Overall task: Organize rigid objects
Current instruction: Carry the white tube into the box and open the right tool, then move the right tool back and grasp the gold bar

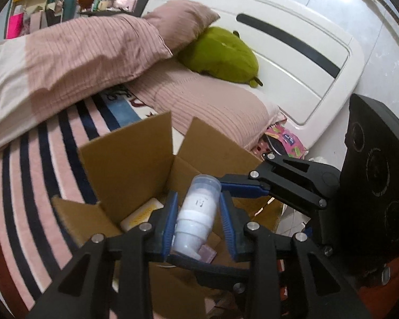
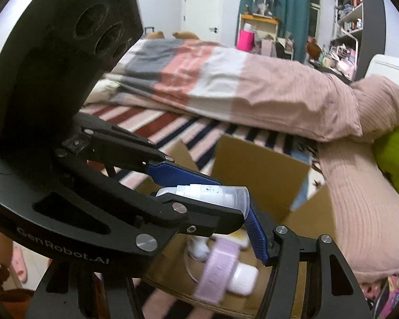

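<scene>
My left gripper (image 1: 199, 218) is shut on a white pump bottle (image 1: 196, 212) with a clear cap, held above an open cardboard box (image 1: 125, 164) on the bed. The same bottle (image 2: 207, 195) and left gripper show in the right wrist view, over the box (image 2: 260, 170). My right gripper (image 1: 242, 186) reaches in from the right, near the bottle's cap, its jaws apart and holding nothing. Inside the box lie a yellow-white pack (image 1: 143, 211), a lilac flat item (image 2: 218, 268), a white case (image 2: 243, 279) and a small white bottle (image 2: 198, 248).
The box stands on a striped blanket (image 1: 40, 164). Pink pillows (image 1: 66, 61), a green plush (image 1: 220, 53) and a white headboard (image 1: 292, 61) lie beyond. The edge of the bed is to the right, with floor clutter (image 1: 287, 141).
</scene>
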A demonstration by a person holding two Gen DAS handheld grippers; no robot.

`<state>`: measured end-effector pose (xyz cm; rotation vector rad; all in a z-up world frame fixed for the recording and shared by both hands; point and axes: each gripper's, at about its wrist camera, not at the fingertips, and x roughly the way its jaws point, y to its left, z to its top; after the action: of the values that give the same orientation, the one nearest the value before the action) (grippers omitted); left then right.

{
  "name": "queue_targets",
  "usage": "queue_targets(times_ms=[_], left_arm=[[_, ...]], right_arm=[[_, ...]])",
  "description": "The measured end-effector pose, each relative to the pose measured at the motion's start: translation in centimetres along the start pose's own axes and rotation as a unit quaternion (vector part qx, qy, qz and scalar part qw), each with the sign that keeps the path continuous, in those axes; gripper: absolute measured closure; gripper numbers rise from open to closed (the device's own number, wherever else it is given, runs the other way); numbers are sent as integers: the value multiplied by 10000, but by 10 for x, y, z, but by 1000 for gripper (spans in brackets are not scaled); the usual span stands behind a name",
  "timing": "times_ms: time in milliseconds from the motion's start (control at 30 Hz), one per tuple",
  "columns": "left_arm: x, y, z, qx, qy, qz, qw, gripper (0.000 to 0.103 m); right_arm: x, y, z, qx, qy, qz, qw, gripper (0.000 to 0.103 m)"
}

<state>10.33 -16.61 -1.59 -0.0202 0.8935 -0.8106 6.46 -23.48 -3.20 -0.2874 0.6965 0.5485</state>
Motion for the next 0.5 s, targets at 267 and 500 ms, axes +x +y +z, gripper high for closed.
queue_targets(times_ms=[267, 500], left_arm=[[-2, -1, 4, -24, -50, 283, 9996, 41], [-30, 8, -3, -119, -301, 412, 9986, 37]], right_arm=[[-2, -13, -9, 155, 25, -111, 9998, 32], [-5, -7, -7, 120, 45, -165, 9998, 32]])
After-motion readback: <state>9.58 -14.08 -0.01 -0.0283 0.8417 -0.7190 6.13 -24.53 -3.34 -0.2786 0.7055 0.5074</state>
